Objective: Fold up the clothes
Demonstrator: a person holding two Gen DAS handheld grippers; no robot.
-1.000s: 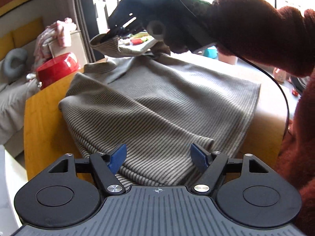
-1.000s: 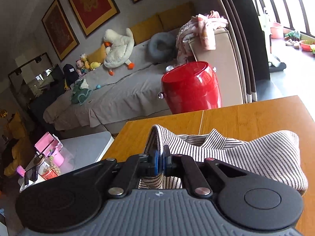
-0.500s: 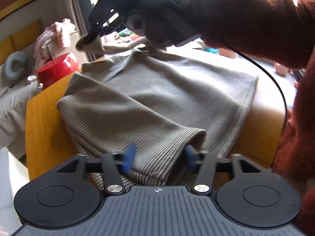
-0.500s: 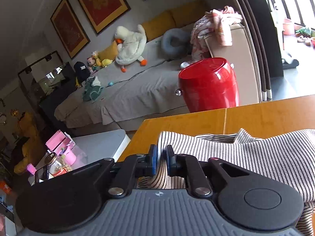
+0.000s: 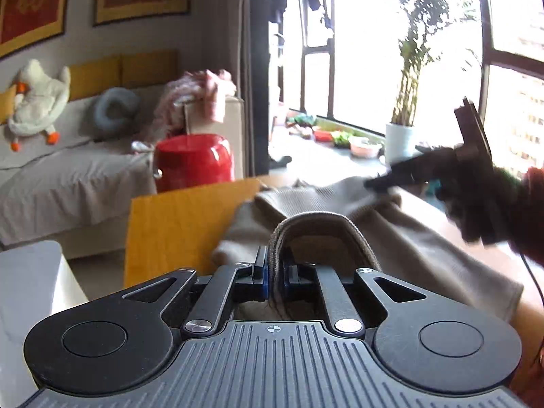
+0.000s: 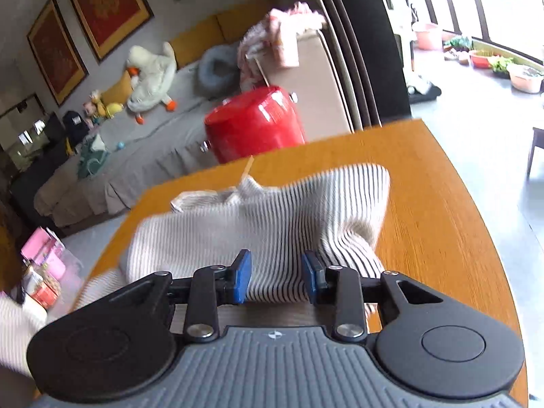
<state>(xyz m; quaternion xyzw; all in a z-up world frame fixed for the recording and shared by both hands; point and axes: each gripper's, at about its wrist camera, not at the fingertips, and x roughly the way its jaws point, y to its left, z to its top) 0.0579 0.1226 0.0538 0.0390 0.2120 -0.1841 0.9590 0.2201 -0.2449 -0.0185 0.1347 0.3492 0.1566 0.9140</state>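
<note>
Lying: striped ribbed sweater point(image 6: 258, 231), cream with dark lines, rumpled on wooden counter point(image 6: 442, 204).
Left gripper point(image 5: 275, 277): jaws clamped on its cuff.
Right gripper point(image 6: 276, 276): jaws opening, sweater between, unpinched.

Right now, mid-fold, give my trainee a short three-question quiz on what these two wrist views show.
1. True or false: the left gripper is shut on a fold of the sweater.
2. What red thing stands beyond the table?
3. Are the right gripper pads pressing cloth? A) yes B) no

Key: 1 true. 2 a stool. 3 B; its jaws are opening, with striped cloth lying between them.
</note>
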